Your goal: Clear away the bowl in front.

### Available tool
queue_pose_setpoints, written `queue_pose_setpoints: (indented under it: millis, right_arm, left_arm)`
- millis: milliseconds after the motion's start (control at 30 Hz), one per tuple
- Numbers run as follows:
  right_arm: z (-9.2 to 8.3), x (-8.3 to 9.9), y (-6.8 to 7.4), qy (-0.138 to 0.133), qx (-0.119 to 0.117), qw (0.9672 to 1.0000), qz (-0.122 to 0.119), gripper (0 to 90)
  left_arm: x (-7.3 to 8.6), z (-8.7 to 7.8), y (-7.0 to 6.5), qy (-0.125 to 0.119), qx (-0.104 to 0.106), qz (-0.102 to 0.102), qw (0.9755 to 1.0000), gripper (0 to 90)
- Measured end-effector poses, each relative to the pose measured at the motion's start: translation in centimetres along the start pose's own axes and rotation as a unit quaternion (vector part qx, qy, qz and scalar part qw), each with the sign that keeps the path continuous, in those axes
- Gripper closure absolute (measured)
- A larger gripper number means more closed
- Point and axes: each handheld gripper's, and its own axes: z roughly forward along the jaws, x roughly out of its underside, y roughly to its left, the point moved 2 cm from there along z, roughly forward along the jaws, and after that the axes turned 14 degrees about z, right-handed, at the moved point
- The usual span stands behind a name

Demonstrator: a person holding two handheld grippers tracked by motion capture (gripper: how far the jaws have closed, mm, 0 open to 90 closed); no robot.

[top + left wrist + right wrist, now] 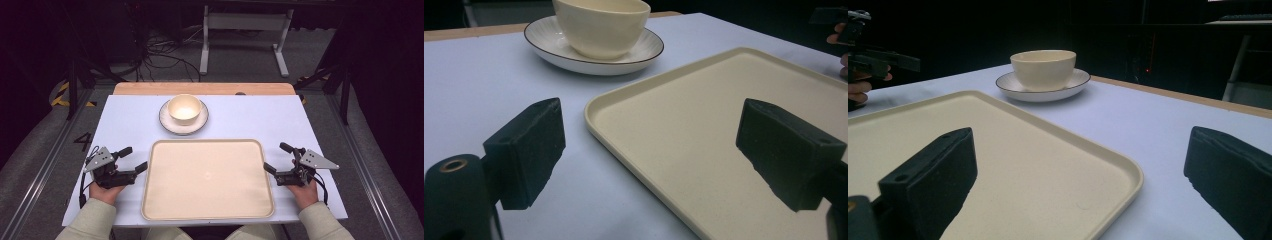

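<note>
A cream tray (165, 205) lies flat at the near middle of the white table, also in the left gripper view (734, 80) and the right gripper view (893, 125). Behind it a cream bowl (184, 108) stands on a white saucer (170, 122) with a dark rim; bowl (599, 25) and bowl (1044, 67) show farther off. My left gripper (133, 159) rests open just left of the tray, its jaws straddling the tray's left corner with nothing between them. My right gripper (278, 158) rests open at the tray's right edge, also with nothing between its jaws.
A wooden strip (150, 88) runs along the table's far edge. Beyond it the floor holds cables (160, 55) and a white stand frame (240, 30). Bare tabletop (250, 117) lies right of the saucer and around both hands.
</note>
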Motion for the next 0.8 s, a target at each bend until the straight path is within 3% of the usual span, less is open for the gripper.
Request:
queue_pose_setpoints:
  millis: [500, 700, 800]
  right_arm:
    - [0.0, 0.0, 0.0, 0.001, -0.001, 1.0, 0.002, 0.8]
    - [0.0, 0.0, 0.0, 0.001, 0.0, 1.0, 0.001, 0.8]
    - [0.0, 0.0, 0.0, 0.002, 0.0, 1.0, 0.003, 0.8]
  left_arm:
    - [-1.6, -0.7, -0.6, -0.012, -0.002, 0.018, 0.9998, 12.1]
    - [-2.3, -1.0, -0.7, -0.022, -0.004, 0.014, 0.9996, 12.0]
    - [-2.7, -1.3, -0.9, -0.027, -0.005, 0.023, 0.9993, 11.8]
